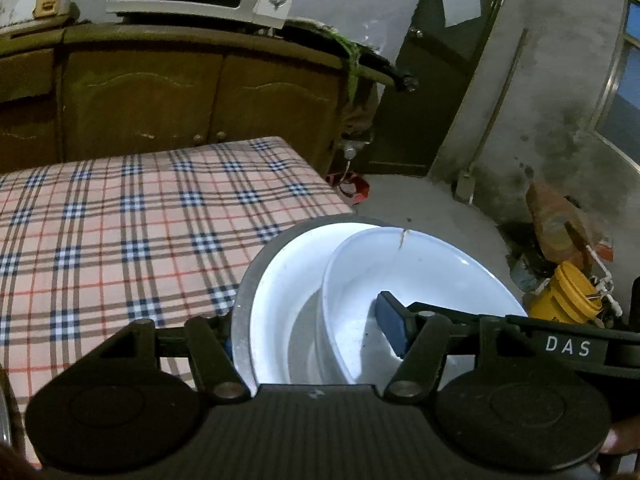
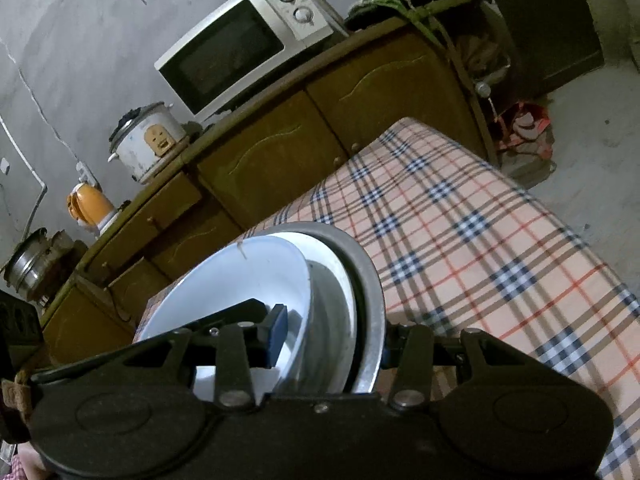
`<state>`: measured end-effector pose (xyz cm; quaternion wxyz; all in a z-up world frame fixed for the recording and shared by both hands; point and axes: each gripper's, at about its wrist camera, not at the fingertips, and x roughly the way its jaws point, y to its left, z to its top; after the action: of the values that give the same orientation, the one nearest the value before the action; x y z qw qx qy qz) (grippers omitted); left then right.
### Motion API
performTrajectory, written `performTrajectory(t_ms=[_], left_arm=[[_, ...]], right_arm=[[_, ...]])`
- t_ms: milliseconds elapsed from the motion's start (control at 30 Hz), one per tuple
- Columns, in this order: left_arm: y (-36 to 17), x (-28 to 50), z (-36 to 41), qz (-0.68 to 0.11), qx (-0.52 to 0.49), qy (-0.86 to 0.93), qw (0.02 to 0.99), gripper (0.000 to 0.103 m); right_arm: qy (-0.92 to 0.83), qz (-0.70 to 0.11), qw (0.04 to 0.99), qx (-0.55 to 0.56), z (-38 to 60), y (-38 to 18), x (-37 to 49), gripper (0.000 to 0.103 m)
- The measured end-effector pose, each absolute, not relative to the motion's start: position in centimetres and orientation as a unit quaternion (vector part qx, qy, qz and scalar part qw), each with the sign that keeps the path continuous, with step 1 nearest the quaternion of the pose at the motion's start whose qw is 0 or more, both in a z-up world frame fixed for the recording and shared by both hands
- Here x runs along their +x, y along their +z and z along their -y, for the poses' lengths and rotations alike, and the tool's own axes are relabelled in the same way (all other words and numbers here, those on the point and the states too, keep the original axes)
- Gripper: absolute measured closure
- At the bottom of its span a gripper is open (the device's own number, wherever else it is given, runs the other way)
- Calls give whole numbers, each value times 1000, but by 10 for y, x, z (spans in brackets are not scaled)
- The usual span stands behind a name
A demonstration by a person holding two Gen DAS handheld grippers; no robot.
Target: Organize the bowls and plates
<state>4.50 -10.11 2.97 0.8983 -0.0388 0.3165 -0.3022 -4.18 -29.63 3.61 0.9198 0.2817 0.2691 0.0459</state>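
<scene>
A: White ceramic, cracked at the rim: that's the top bowl (image 1: 420, 276), and it sits tilted inside a second white dish (image 1: 280, 280), and both ride in a grey metal basin (image 1: 242, 304). The whole stack is up in the air over the edge of the plaid tablecloth (image 1: 120, 220).

B: Who has it?

A: Both. The left gripper (image 1: 312, 332) is clamped across one side of the stack, one blue pad inside the cracked bowl, the other finger outside the basin's wall. The right gripper (image 2: 332, 340) does the same from the opposite side, its blue pad inside the bowl, its outer finger behind the basin rim.

B: So closed on nested walls, not on one piece.

A: Yes, and that's my worry. The inner bowl is loose and leaning; if the two hands tip unevenly, it could slide or rattle against the dish. The crack could run further under the pad's squeeze.

B: And around it?

A: Brown cabinet (image 2: 280, 152) beyond the table, a microwave (image 2: 240, 52) and a rice cooker (image 2: 148, 140) on top. Concrete floor (image 1: 420, 208) beside the table, so a slip off that side likely means breakage.
</scene>
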Motion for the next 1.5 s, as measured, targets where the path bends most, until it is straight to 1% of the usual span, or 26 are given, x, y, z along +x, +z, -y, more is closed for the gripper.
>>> performTrajectory(t_ms=[467,1500], left_arm=[[55,38,102,-314,-28,-301,900,37],[49,35,66,-319,-45,-270,907,37]], right_arm=[[46,-266,918,289,299,65,-49,50],[79,-279,918,271,261,58,-38,50]])
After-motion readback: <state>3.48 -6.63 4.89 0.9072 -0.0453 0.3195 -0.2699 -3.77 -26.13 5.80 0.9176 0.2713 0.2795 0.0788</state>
